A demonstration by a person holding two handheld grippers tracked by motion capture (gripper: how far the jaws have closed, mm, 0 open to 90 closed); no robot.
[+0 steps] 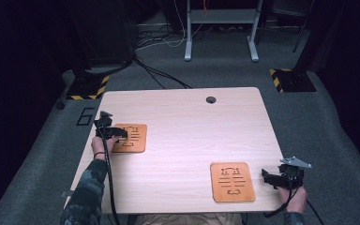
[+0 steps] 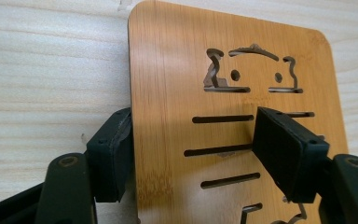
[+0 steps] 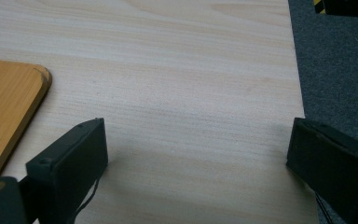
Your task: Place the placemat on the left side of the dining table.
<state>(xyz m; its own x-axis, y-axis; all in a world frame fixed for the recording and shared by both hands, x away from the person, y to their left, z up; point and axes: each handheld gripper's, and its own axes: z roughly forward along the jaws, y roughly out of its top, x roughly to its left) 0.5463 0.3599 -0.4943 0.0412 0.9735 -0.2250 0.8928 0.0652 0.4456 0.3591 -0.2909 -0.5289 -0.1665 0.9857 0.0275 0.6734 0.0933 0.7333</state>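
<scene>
Two flat bamboo boards with cut-out slots lie on the pale wooden table (image 1: 187,126). The left board (image 1: 137,140) is near the table's left edge, and my left gripper (image 1: 120,133) hovers over its left part. In the left gripper view this gripper (image 2: 191,121) is open: one jaw is beside the left board's (image 2: 177,84) left edge, the other above its slotted face. The right board (image 1: 232,182) lies near the front edge. My right gripper (image 1: 266,176) stands open just to its right, over bare table. The right gripper view shows the gripper (image 3: 196,135) and the board's corner (image 3: 9,102).
A round cable hole (image 1: 211,100) sits near the table's far edge. Grey carpet surrounds the table, with yellow-and-black striped stand bases (image 1: 88,87) (image 1: 291,79) behind both far corners and the legs of another desk (image 1: 220,28) farther back. The table's right edge (image 3: 300,93) is close to my right gripper.
</scene>
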